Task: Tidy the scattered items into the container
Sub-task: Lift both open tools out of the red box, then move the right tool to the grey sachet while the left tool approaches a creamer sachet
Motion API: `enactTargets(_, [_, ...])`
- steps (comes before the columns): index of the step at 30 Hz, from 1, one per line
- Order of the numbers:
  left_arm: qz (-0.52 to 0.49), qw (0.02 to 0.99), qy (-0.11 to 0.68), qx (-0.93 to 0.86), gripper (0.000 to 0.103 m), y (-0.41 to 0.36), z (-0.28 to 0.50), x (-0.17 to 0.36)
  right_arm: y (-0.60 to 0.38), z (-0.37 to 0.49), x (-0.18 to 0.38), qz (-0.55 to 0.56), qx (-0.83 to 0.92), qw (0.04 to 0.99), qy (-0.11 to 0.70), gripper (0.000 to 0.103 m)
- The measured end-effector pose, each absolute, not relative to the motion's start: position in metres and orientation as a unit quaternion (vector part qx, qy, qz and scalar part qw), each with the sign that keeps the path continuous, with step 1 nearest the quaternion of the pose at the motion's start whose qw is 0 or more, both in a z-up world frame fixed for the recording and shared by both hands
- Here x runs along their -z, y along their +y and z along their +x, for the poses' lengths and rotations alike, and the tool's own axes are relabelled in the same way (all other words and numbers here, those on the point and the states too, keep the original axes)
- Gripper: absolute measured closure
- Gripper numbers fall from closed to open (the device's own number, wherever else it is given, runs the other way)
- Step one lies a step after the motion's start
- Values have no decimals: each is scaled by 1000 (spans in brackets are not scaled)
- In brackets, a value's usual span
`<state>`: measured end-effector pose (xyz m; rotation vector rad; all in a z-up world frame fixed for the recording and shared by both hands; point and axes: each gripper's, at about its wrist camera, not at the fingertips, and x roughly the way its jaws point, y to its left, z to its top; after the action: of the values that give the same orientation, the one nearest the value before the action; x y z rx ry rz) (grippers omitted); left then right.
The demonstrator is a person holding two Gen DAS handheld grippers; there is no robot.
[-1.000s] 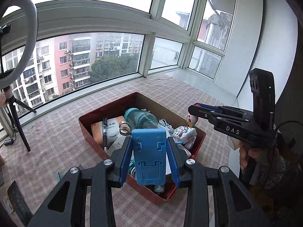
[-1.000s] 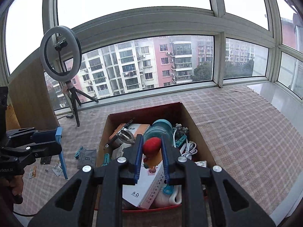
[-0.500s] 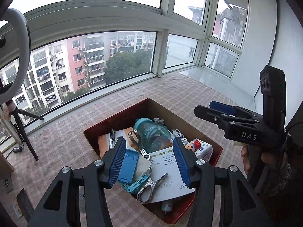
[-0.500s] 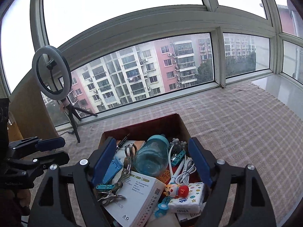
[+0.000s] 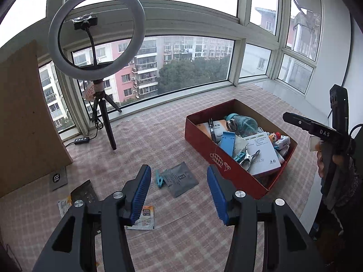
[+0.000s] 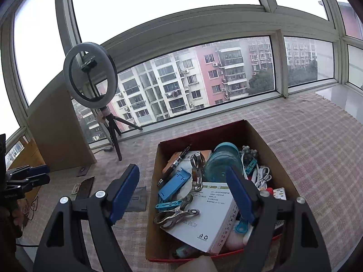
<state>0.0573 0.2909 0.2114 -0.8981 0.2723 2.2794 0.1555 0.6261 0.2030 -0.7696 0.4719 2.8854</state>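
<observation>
Both my tools open and empty above a checked cloth by a window, with a full red box.

My left tool hangs with fingers spread wide over loose items on the cloth: a grey packet with a blue clip touching its left side, and a small orange-and-white packet nearer me. My right tool is also spread wide, empty, over the near left part of the box. In the box lie a blue stand, pen, teal bottle, white carton and metal clip. The box sits toward the cloth's right edge; a ring light stands near its far left corner.
</observation>
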Motion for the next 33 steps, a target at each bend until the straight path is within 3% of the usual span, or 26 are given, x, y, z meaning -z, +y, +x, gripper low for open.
enactTargets(7, [-349, 271, 106, -891, 54, 154, 34, -210, 542, 136, -205, -261, -952, 79, 139, 25])
enactTargets(15, [-358, 233, 91, -900, 54, 60, 22, -198, 461, 100, -213, -256, -960, 54, 101, 25])
enactTargets(26, [-395, 251, 47, -882, 54, 48, 13, -138, 442, 64, -159, -332, -939, 46, 82, 25])
enactTargets(33, [-434, 279, 87, -852, 55, 63, 27, -95, 440, 68, -127, -364, -926, 40, 86, 25])
